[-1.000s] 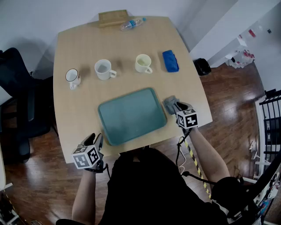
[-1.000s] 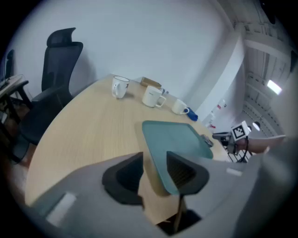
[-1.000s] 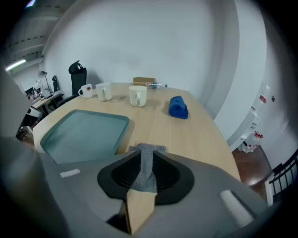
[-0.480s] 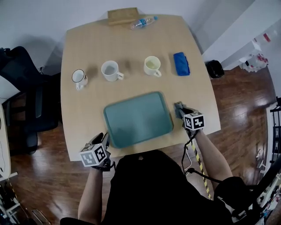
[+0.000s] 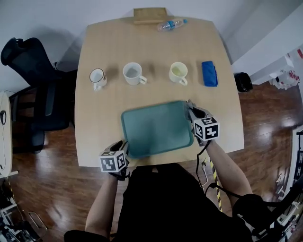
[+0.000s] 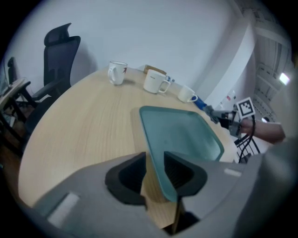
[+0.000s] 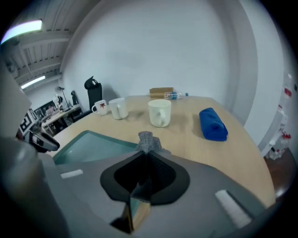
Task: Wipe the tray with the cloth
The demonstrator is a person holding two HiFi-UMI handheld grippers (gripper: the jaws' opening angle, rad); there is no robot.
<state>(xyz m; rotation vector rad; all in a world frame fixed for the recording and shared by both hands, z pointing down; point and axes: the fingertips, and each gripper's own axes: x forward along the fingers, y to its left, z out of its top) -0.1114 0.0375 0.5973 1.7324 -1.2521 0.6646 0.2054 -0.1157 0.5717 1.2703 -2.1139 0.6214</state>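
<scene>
The teal tray (image 5: 156,130) lies on the wooden table (image 5: 104,118) in front of me. My right gripper (image 5: 191,111) is at the tray's right rim, shut on a grey cloth (image 5: 189,109). Its jaws have just been closing. In the right gripper view the cloth (image 7: 148,141) pokes out past the jaws of the right gripper (image 7: 148,158), next to the tray (image 7: 88,144). My left gripper (image 5: 123,145) is at the tray's near left corner. Its jaws have just been closing. In the left gripper view the tray's corner (image 6: 164,174) stands between them, with a gap to the left pad.
Beyond the tray stand a dark-rimmed mug (image 5: 97,76), a white mug (image 5: 133,73) and a cream mug (image 5: 178,72). A folded blue cloth (image 5: 209,73) lies to their right. A water bottle (image 5: 170,24) and a wooden block (image 5: 150,14) sit at the far edge. A black chair (image 5: 33,94) stands on the left.
The right gripper has carried the grey cloth left, from the table beside the tray to the tray's right rim. The left gripper has come forward to the tray's near left corner.
</scene>
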